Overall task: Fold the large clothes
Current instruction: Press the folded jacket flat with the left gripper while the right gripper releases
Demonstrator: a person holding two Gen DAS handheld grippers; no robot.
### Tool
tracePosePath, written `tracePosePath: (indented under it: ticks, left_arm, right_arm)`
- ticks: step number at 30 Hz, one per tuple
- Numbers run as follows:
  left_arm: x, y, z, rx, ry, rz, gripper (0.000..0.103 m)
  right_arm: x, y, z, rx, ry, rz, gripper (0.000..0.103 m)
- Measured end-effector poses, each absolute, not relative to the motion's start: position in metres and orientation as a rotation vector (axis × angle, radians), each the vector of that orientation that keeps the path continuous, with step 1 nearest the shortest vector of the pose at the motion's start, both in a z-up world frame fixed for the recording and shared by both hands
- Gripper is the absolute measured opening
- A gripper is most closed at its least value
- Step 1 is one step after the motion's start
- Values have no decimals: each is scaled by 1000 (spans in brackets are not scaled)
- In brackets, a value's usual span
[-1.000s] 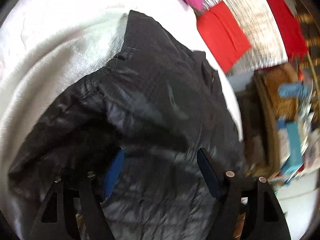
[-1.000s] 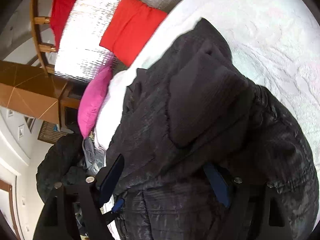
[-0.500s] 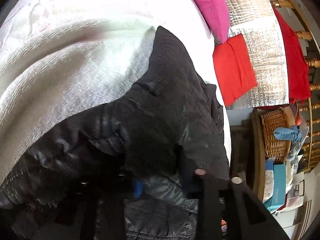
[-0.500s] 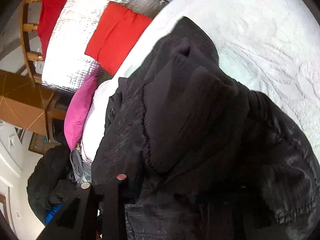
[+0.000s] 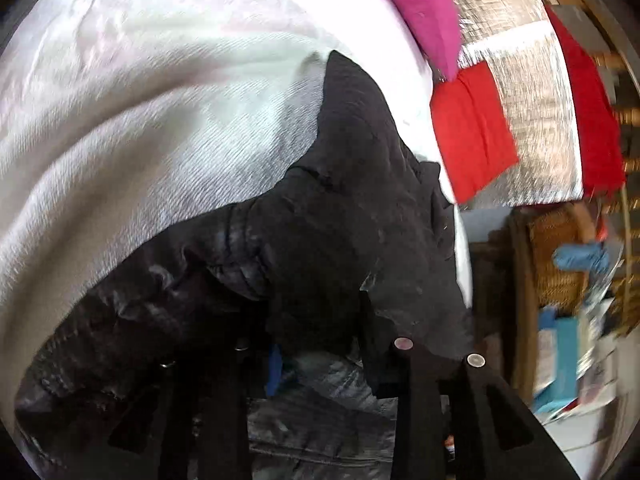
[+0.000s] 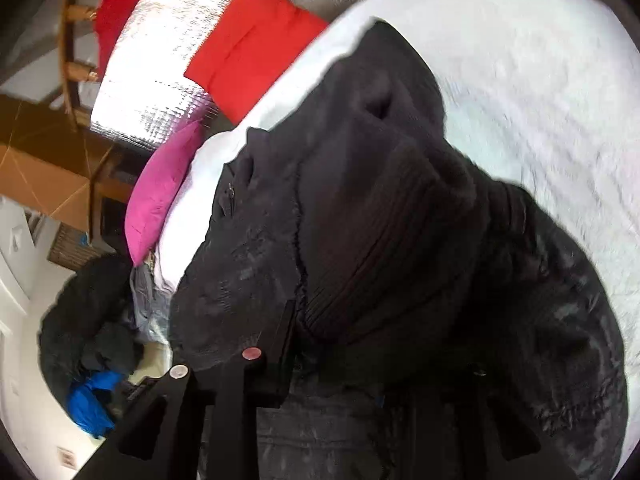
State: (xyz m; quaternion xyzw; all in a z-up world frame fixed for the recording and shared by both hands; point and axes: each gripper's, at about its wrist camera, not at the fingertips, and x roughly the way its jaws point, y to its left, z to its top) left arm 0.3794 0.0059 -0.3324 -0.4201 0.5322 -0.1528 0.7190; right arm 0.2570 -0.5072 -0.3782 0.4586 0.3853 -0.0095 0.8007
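White bedding [image 5: 168, 128] is spread under everything, and it is seen as a wide white bed cover [image 6: 540, 92] in the right view too.

Closest in the left view, the left gripper [image 5: 324, 360] is seen at the bottom edge. Its jaws are pulled close together and are clamped on the black jacket [image 5: 340, 240]. A bit of blue pad [image 5: 274, 368] is shown between the folds, and the other finger [image 5: 416, 392] is pressed against the cloth. The jacket is bunched up over the fingers and is spread out across the bedding beyond them.

Closest in the right view, the right gripper [image 6: 360, 364] is buried in the same black jacket [image 6: 380, 220]. One finger [image 6: 276, 352] is seen at the left of the fold, and the other is hidden under cloth. The jaws are closed on a thick fold of the jacket. A ribbed black part is laid on top of the shiny part.

Farther off, a pink pillow [image 5: 420, 8] and a red pillow [image 5: 468, 128] are seen past the jacket, against a shiny silver sheet [image 5: 532, 92]. A wicker basket [image 5: 556, 256] is seen at the right. In the right view, the pink pillow [image 6: 160, 192], the red pillow [image 6: 248, 48] and a dark pile of clothes [image 6: 84, 320] are seen at the left.
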Motion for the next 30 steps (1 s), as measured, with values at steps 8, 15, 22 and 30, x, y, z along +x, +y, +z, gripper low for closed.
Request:
tracePosePath:
  ticks: [8,15,22,30]
  left_arm:
    - [360,4,-317,-903,1252,-374,67]
    - [341,16,-283,-771,1249,-499,67]
    - [371,43,-261,-665,1046,-308,84]
    - [408,33,-310,-680,1174,-266,84]
  right_arm:
    - [240,-528,-367,1067,873,61,71]
    - [214,-553,-326,881,855,150,71]
    - [231,-585,-334,895,780,-115,71]
    - [281,-574,-369,834,875,-136,72]
